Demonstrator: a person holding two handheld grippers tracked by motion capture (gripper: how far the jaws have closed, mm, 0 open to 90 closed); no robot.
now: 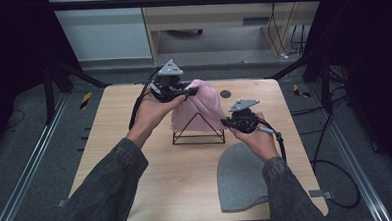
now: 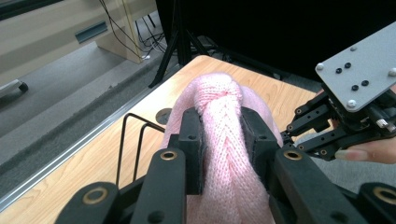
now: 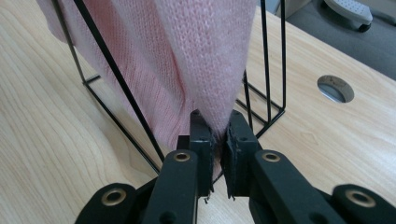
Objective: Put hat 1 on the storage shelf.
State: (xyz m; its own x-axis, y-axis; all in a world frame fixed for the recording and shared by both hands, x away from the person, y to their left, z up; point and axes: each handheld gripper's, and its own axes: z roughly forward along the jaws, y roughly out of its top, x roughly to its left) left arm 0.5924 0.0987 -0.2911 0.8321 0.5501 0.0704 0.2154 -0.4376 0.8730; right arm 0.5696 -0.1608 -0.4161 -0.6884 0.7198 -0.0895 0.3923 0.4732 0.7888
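Note:
A pink knitted hat [image 1: 200, 108] hangs over a black wire stand [image 1: 198, 138] at the middle of the table. My left gripper [image 1: 187, 92] is up at the hat's top left, shut on a bunched fold of the pink knit [image 2: 222, 135]. My right gripper [image 1: 228, 122] is lower at the hat's right edge, and its jaws pinch the bottom corner of the pink hat [image 3: 205, 60] just in front of the wire stand [image 3: 266, 70]. In the left gripper view the right gripper [image 2: 292, 135] shows at the right, held by a hand.
A grey knitted hat [image 1: 239, 176] lies flat on the wooden table [image 1: 136, 158] near the front right. A round cable hole [image 1: 225, 93] sits behind the stand. Dark frame posts and cables surround the table.

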